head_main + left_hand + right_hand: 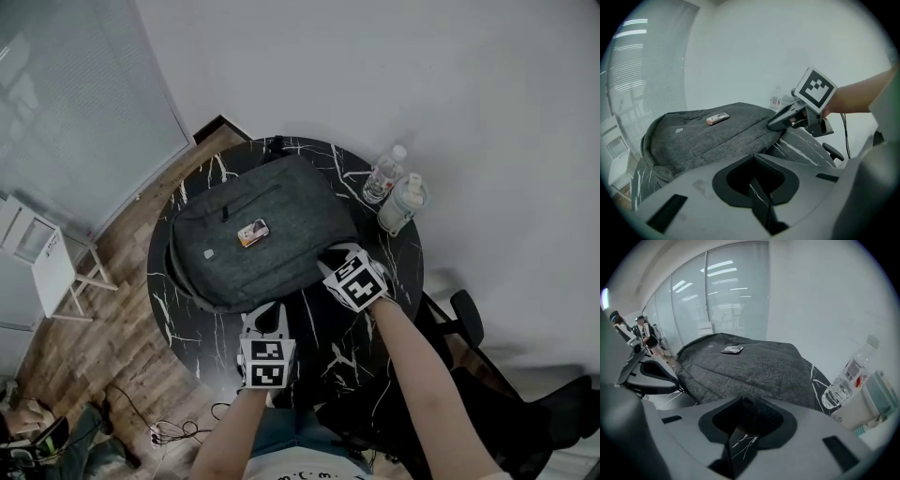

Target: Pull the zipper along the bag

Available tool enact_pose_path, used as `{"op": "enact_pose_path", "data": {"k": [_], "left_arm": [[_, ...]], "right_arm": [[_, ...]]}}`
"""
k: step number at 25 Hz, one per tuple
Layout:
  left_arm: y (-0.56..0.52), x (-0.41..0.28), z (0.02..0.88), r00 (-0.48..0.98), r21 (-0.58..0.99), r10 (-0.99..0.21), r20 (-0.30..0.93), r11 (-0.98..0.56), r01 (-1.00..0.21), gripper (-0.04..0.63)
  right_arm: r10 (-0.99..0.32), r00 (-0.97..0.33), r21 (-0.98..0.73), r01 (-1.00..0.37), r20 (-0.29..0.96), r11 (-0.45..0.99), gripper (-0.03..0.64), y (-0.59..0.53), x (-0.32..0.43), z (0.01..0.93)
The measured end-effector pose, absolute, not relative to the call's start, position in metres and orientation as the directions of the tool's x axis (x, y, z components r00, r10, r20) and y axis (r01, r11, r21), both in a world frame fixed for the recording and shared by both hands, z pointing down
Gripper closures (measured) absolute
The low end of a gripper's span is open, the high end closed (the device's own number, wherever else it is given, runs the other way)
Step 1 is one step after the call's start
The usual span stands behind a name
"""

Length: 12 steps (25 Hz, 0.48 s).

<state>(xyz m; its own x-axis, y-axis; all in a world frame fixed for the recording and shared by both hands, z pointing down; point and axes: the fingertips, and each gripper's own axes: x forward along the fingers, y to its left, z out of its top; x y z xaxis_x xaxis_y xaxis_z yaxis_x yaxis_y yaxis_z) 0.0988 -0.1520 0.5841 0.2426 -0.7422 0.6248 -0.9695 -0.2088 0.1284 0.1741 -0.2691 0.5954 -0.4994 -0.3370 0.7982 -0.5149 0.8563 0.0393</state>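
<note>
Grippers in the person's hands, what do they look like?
Each, the left gripper and the right gripper, is a pale grey body carrying a cube with black-and-white square markers, ending in dark fingers. The forearms are bare, without sleeves.

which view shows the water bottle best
The right gripper view: the water bottle stands close and large beside the bag. The head view shows it small from above; the left gripper view only faintly.

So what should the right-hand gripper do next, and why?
Probably ease the right gripper forward onto the near-right edge of the backpack to find the zip pull, which I can't make out. Its jaws stand apart with only table between them, and the left gripper is shut, holding nothing.
</note>
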Motion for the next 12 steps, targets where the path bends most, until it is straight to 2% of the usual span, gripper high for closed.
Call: {"op": "enact_pose_path", "data": {"k": [12], "left_arm": [[-0.128, 0.072, 0.59, 0.174, 0.053, -0.763, 0.623, -0.181, -0.982, 0.58]], "right_arm": [[-0.385, -0.473, 0.076, -0.55, 0.793, 0.832, 0.482, -0.273, 0.173, 0.6]]}}
